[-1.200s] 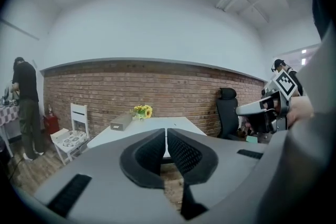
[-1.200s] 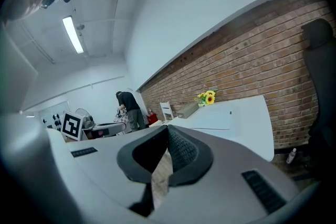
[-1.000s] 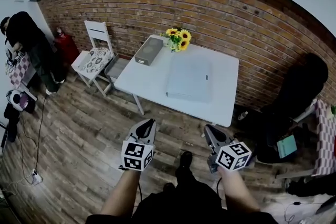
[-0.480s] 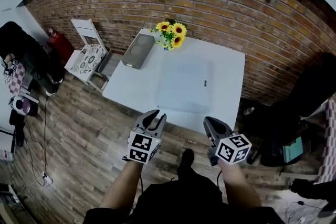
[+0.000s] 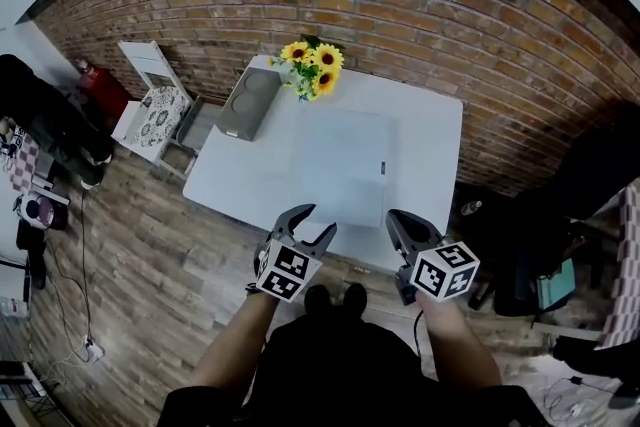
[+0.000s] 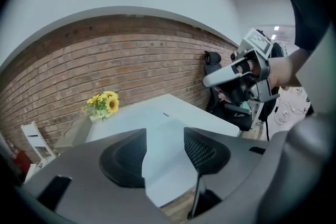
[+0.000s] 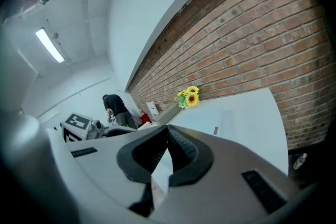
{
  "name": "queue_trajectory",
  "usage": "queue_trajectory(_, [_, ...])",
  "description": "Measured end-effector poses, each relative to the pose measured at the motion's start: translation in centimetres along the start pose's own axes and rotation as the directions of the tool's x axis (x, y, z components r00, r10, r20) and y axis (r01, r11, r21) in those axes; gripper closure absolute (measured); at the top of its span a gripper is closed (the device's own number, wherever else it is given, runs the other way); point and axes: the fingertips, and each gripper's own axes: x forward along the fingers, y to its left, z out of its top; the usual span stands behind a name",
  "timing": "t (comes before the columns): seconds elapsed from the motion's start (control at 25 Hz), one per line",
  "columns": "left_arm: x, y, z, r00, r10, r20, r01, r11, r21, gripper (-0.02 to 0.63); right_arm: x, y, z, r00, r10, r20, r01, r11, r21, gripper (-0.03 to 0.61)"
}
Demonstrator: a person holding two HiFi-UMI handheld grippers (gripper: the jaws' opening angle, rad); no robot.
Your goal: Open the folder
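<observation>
Head view: my left hand-held gripper [image 5: 314, 220] and right hand-held gripper [image 5: 403, 223] hover by the near edge of the table [image 5: 430, 130], with the closed folder [image 5: 335, 150] lying flat on it beyond them. Left gripper view: the jaws are half apart, have just been opening, and have nothing between them. Right gripper view: the jaws are together and empty.

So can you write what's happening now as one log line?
folder: closed, flat on table | left tongs: just been opening, nothing between | right tongs: shut, empty

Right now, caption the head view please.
Left hand-held gripper just opened, empty; right hand-held gripper shut; closed folder, sunflowers on table.
</observation>
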Motion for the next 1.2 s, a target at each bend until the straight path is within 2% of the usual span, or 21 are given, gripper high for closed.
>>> queue_trajectory(0.28, [3.2, -0.6, -1.6, 0.993, -0.106, -0.059, 0.11, 0.99, 0.088, 0.342, 0.9, -0.6, 0.3, 0.999, -0.053, -0.001, 0.053, 0.998, 0.013, 0.563])
queue_trajectory(0.48, [5.2, -2.0, -2.7, 0.978, -0.176, -0.11, 0.194, 0.966, 0.17, 0.307, 1.2, -0.7, -0.2, 0.997, -0.081, -0.006, 0.081, 0.996, 0.023, 0.563])
queue_trajectory(0.68, [7.5, -3.6, -3.8, 0.959, -0.213, -0.185, 0.26, 0.923, 0.284, 0.258, 0.8, -0.9, -1.1, 0.994, -0.106, -0.014, 0.107, 0.994, 0.036, 0.563])
queue_trajectory(0.96, [9.8, -5.6, -5.2, 0.935, -0.237, -0.265, 0.329, 0.861, 0.389, 0.256, -0.9, -1.8, -2.5, 0.988, -0.151, -0.02, 0.152, 0.986, 0.063, 0.563])
queue_trajectory(1.04, [10.3, -5.7, -5.6, 0.93, -0.227, -0.288, 0.336, 0.842, 0.423, 0.256, -1.3, -2.1, -2.6, 0.987, -0.16, -0.019, 0.161, 0.985, 0.069, 0.563])
queue_trajectory(1.2, [11.3, -5.6, -6.4, 0.926, -0.182, -0.33, 0.338, 0.788, 0.515, 0.256, -1.8, -2.4, -2.9, 0.985, -0.173, -0.015, 0.174, 0.982, 0.076, 0.563])
